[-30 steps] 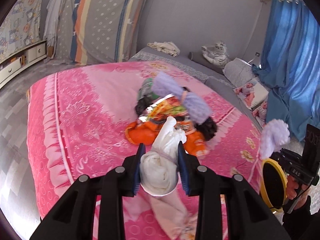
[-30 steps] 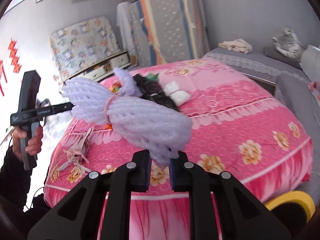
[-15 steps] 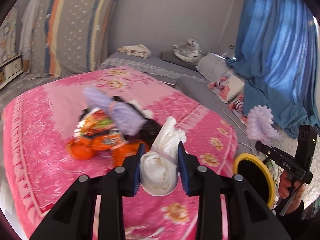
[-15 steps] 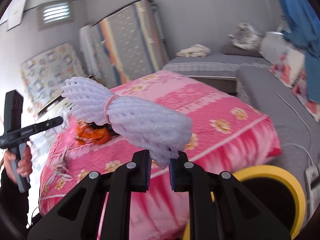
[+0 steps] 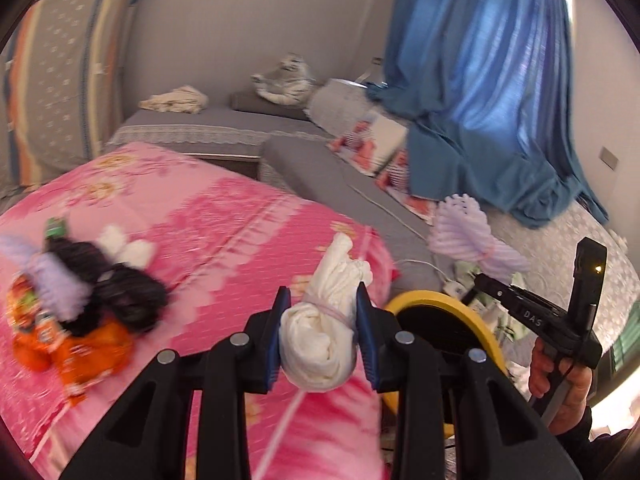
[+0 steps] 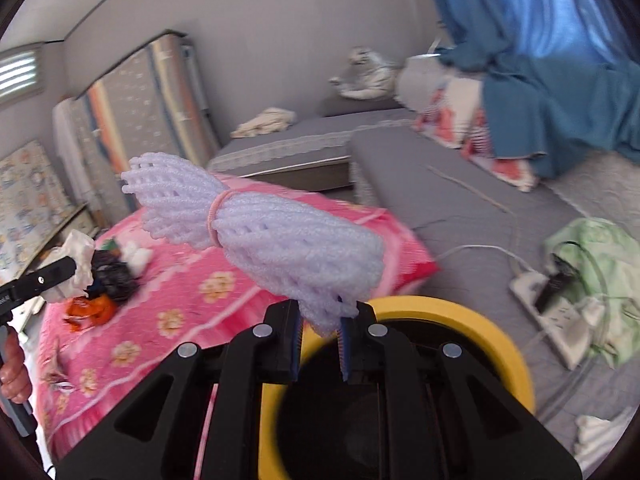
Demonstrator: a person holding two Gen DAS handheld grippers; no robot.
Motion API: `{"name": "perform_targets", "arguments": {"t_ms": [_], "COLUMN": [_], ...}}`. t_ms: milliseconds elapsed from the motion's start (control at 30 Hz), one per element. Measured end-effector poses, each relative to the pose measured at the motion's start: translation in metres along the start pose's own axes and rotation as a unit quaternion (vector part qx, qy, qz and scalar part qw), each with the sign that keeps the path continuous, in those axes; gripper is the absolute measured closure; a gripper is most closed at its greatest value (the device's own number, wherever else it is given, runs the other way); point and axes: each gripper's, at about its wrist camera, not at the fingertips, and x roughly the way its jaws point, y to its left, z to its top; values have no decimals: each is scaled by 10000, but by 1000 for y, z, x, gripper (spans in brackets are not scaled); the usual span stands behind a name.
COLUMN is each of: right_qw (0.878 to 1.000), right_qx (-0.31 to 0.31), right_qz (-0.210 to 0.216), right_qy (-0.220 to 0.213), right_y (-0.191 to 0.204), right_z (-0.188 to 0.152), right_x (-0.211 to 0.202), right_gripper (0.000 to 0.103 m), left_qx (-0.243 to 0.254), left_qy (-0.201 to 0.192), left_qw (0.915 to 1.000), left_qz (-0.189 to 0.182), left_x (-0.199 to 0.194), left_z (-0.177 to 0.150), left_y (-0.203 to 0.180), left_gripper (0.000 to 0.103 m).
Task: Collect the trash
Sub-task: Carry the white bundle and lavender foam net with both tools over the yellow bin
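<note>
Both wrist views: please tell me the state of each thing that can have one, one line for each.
Left gripper: shut on the white tied bundle.
Right gripper: shut on the purple foam net bundle.
Yellow-rimmed bin: open, beside the pink bed.
Trash pile: lying on the bed.
Blue curtain: drawn.

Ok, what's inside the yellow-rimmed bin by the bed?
The yellow-rimmed bin shows only a dark interior; no trash is visible. The right claw, gripping the foam net bundle, covers much of it.

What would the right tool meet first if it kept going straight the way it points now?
Probably the yellow-rimmed bin: the right tool, shut on the purple foam net bundle, aims just over its near rim, though depth is unclear; beyond lies grey floor mat.
</note>
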Motion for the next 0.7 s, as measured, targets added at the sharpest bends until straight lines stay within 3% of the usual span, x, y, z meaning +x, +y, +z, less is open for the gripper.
{"name": "perform_targets", "arguments": {"t_ms": [400, 700], "right_qw": [9902, 9859], "right_qx": [78, 161], "right_qz": [-1393, -1624], "right_qy": [66, 377], "right_y": [-48, -61], "right_z": [-19, -31], "right_x": [-22, -10], "right_gripper": [89, 89], "left_qx": [159, 255], "left_qy": [251, 665], "left_qw": [9967, 9934], "left_qz": [-756, -900], "left_x": [70, 98], "left_z": [-13, -38], "left_y": [-62, -86], "left_gripper": [73, 73]}}
